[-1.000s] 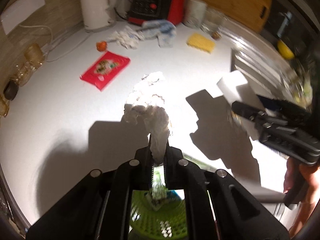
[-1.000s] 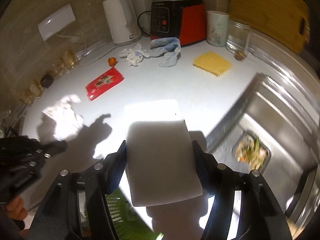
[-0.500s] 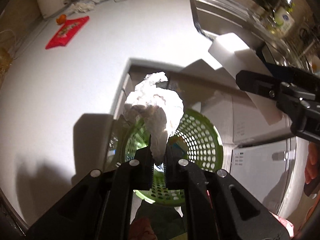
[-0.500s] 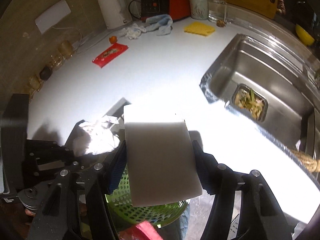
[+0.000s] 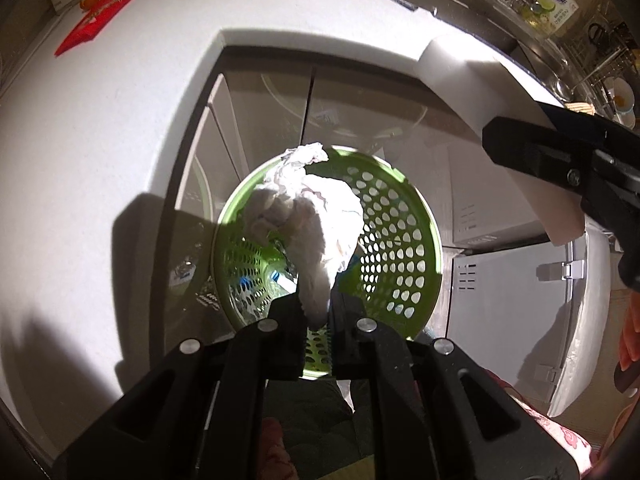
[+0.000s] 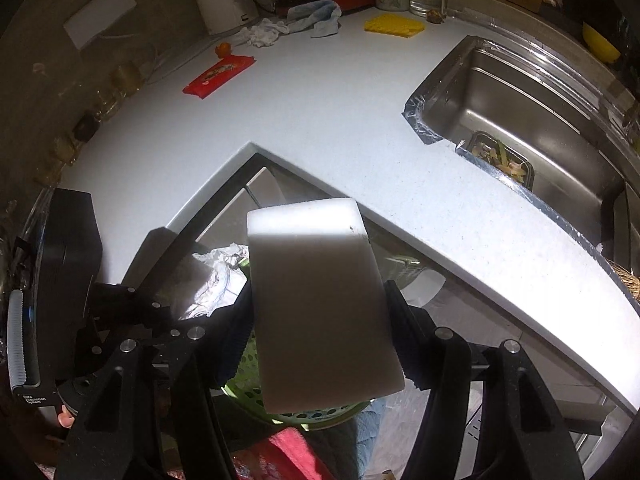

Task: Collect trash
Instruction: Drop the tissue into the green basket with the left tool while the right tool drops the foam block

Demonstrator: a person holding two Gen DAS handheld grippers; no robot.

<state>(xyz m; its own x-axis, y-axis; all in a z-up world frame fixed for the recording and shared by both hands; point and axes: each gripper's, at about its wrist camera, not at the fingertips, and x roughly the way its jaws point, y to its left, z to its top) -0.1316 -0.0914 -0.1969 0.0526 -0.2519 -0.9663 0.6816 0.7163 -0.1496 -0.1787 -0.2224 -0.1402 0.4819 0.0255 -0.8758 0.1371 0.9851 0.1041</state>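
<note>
Left claw [image 5: 316,312]: matte black plastic, two broad angular arms tapering to narrow fingers. Four round silver screw heads across the arms, one pair near the fingers, one pair further out. Triangular cut-outs in each arm.

Right claw [image 6: 320,304]: same black build, silver screws on the arms, ribbed saw-tooth edging along the inner faces of the fingers [image 6: 240,336].

Seen from the right wrist view, the left unit carries a boxy black housing [image 6: 68,264] with a grey ribbed strip, a small blue mark, and tiny white lettering at its lower corner.
</note>
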